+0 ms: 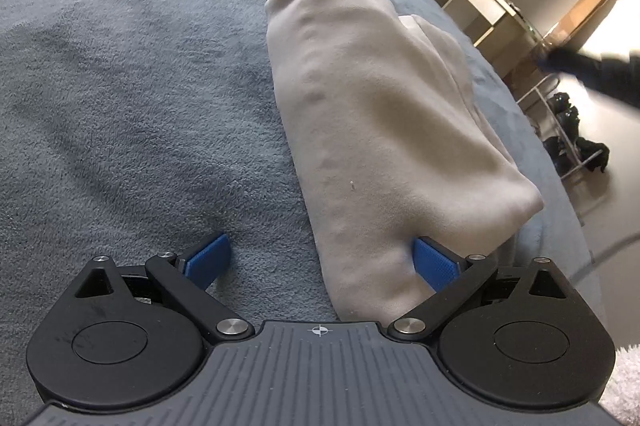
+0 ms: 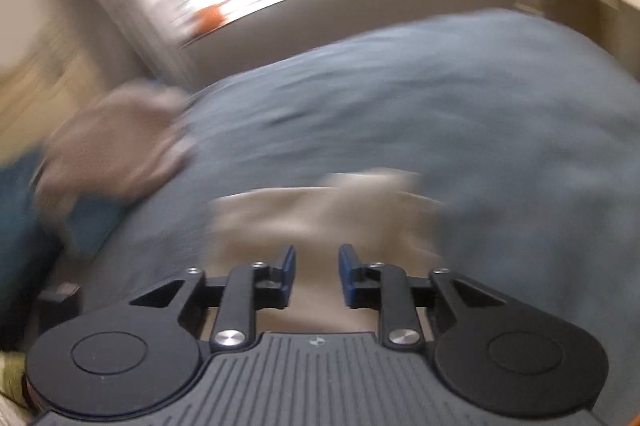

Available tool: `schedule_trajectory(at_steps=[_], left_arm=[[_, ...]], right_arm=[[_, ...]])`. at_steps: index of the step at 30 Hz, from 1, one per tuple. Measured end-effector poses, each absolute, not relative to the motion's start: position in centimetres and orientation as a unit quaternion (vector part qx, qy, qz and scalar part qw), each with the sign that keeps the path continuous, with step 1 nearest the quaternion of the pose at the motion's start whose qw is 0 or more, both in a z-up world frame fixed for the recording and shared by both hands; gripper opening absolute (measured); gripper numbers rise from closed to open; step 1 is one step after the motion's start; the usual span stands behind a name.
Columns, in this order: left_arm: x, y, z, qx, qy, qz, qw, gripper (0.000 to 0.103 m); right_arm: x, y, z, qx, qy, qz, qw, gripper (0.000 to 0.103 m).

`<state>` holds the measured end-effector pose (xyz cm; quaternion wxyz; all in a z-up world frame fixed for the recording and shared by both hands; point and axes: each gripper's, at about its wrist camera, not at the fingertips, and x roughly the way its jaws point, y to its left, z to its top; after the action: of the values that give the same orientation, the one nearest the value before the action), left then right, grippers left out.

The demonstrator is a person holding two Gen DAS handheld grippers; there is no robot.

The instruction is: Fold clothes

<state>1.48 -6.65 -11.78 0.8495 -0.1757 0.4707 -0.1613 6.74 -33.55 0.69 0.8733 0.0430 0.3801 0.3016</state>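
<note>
Left gripper (image 1: 322,264): jaws wide, near end of cream garment (image 1: 372,114) between them, right pad touching cloth, nothing clamped.

Right gripper (image 2: 317,276): jaws narrow but parted, empty; view blurred, we cannot tell more.

Garment lies in folded, layered bundle on blue blanket (image 1: 120,86), near bed's edge.

Risk, we judge: wide jaws catch only top layer, fold opens; bundle slips off edge.

Long axis runs away from left gripper, far end narrower.

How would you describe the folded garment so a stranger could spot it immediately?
Start with the grey-blue blanket covering the bed. Near its right edge lies a cream garment, folded into a long thick bundle, right in front of the open left gripper. It is the only plain, pale, smooth cloth there.
</note>
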Motion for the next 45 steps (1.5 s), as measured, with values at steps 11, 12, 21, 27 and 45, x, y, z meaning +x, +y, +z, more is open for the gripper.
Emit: schedule_trajectory(at_steps=[11, 12, 21, 27, 45], left_arm=[[1.4, -8.1, -12.1, -0.129, 0.472, -0.167, 0.856, 0.099], [1.2, -8.2, -12.2, -0.123, 0.47, -0.169, 0.858, 0.099], [1.4, -8.1, -12.8, -0.128, 0.467, -0.175, 0.857, 0.1], [1.3, -8.5, -13.1, -0.106, 0.466, -0.181, 0.86, 0.1], [-0.5, -5.4, -14.2, -0.111, 0.453, -0.214, 0.858, 0.1]], right_arm=[[11.7, -21.4, -7.3, -0.117, 0.421, 0.325, 0.838, 0.0], [11.3, -21.4, -6.4, -0.114, 0.418, 0.328, 0.839, 0.0], [14.3, -20.5, -8.6, -0.074, 0.435, 0.322, 0.838, 0.0], [16.2, -18.1, -4.1, -0.101, 0.422, 0.344, 0.833, 0.0], [15.3, -10.9, -10.2, -0.401, 0.497, 0.424, 0.642, 0.0]])
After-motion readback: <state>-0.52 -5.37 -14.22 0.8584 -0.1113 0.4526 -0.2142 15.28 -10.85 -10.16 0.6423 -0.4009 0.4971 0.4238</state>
